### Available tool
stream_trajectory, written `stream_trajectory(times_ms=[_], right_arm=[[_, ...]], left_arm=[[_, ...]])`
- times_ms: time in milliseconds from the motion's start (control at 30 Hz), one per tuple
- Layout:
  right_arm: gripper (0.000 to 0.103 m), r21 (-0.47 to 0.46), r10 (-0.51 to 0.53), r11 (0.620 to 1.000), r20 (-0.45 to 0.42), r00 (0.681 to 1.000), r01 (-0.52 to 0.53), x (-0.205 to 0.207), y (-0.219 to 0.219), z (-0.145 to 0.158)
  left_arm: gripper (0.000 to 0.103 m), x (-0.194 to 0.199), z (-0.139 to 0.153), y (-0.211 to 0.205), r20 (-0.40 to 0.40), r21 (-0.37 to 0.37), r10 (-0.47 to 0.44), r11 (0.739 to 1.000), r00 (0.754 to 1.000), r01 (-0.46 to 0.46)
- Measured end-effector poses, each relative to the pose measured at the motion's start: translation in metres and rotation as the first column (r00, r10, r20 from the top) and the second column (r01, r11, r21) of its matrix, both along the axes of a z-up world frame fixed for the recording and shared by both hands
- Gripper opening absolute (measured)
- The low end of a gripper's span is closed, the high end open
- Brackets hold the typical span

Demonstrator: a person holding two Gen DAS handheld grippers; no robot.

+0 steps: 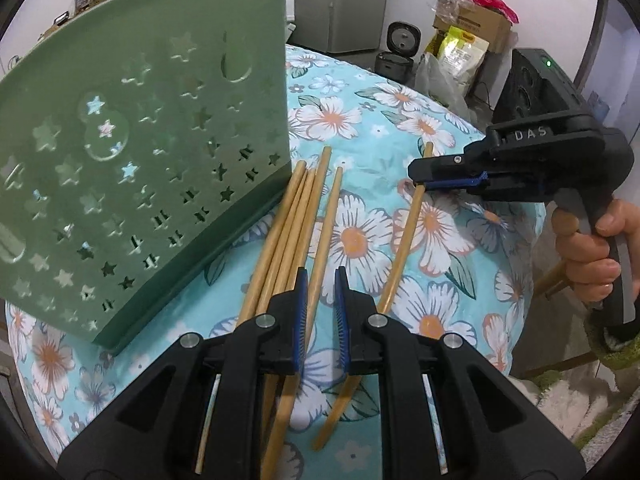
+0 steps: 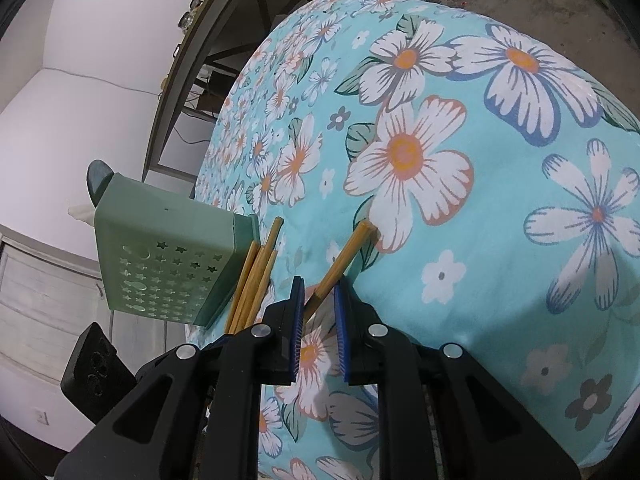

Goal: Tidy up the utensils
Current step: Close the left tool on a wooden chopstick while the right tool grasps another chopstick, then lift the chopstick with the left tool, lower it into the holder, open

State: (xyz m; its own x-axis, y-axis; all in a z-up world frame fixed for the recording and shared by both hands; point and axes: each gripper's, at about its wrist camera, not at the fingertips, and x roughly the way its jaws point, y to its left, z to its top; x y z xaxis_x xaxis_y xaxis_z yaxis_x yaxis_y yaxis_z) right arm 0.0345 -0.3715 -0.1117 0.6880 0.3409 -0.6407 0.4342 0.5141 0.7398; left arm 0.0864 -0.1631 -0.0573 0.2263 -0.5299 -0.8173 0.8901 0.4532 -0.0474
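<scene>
While the right gripper (image 2: 318, 304) straddles one chopstick (image 1: 404, 240) crosswise, jaws not yet closed, the left gripper (image 1: 321, 280) hovers open over the bundle (image 1: 288, 224) beside the holder (image 1: 140, 160).

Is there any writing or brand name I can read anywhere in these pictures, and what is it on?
"DAS": raised letters on the black body of the right gripper, seen from the left wrist view.
Yellow bag by the back wall: print too small and blurred to read.
Cardboard box: markings unreadable.
Nothing else legible.

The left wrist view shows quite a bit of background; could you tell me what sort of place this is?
Probably a home kitchen or dining area: a refrigerator, a rice cooker, and a floral tablecloth.
</scene>
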Motion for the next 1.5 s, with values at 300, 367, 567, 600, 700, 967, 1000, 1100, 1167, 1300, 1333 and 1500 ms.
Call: stream_trajectory(times_ms=[300, 367, 567, 600, 700, 967, 1000, 1100, 1167, 1300, 1333, 1500], right_arm=[[0.015, -0.001, -0.001, 1.000, 0.002, 1.000, 0.001, 0.000, 0.001, 0.000], [0.015, -0.001, 0.000, 1.000, 0.002, 1.000, 0.000, 0.000, 0.001, 0.000], [0.015, 0.003, -0.006, 1.000, 0.010, 1.000, 0.006, -0.001, 0.001, -0.001], [0.015, 0.003, -0.008, 1.000, 0.015, 1.000, 0.008, -0.002, 0.001, 0.000], [0.015, -0.012, -0.008, 1.000, 0.031, 0.999, 0.008, -0.006, 0.001, 0.006], [0.013, -0.107, 0.020, 0.994, 0.120, 0.993, -0.007, -0.013, 0.006, 0.048], [0.012, -0.130, 0.030, 0.991, 0.130, 0.991, -0.013, -0.013, 0.009, 0.055], [0.011, -0.181, 0.053, 0.983, 0.158, 0.986, -0.024, -0.013, 0.017, 0.073], [0.011, -0.232, 0.074, 0.972, 0.175, 0.982, -0.032, -0.012, 0.024, 0.087], [0.010, -0.296, 0.106, 0.954, 0.198, 0.974, -0.044, -0.009, 0.036, 0.107], [0.010, -0.303, 0.111, 0.952, 0.199, 0.974, -0.047, -0.008, 0.038, 0.109], [0.010, -0.307, 0.115, 0.950, 0.191, 0.975, -0.052, -0.007, 0.043, 0.112]], left_arm=[[0.013, 0.013, -0.009, -0.027, -0.020, 0.047, -0.027, 0.999, 0.999, 0.028], [0.013, 0.013, -0.010, -0.030, -0.014, 0.051, -0.028, 0.998, 1.000, 0.029], [0.009, 0.016, -0.009, -0.038, -0.008, 0.051, 0.005, 0.999, 1.000, -0.005], [0.007, 0.017, -0.008, -0.036, -0.009, 0.046, 0.014, 0.999, 1.000, -0.013], [0.005, 0.015, -0.001, -0.030, -0.006, 0.023, 0.026, 0.999, 1.000, -0.026], [0.005, 0.005, 0.045, 0.011, -0.002, -0.098, 0.066, 0.993, 0.998, -0.066], [0.005, 0.002, 0.056, 0.019, -0.003, -0.130, 0.067, 0.989, 0.998, -0.066], [0.005, -0.003, 0.087, 0.040, 0.015, -0.201, 0.077, 0.977, 0.997, -0.072], [0.005, -0.002, 0.106, 0.051, 0.014, -0.248, 0.086, 0.966, 0.996, -0.080], [0.005, 0.007, 0.152, 0.087, 0.018, -0.392, 0.147, 0.911, 0.989, -0.128], [0.005, 0.009, 0.160, 0.093, 0.022, -0.425, 0.159, 0.895, 0.987, -0.135], [0.005, 0.031, 0.202, 0.126, 0.019, -0.634, 0.252, 0.752, 0.967, -0.183]])
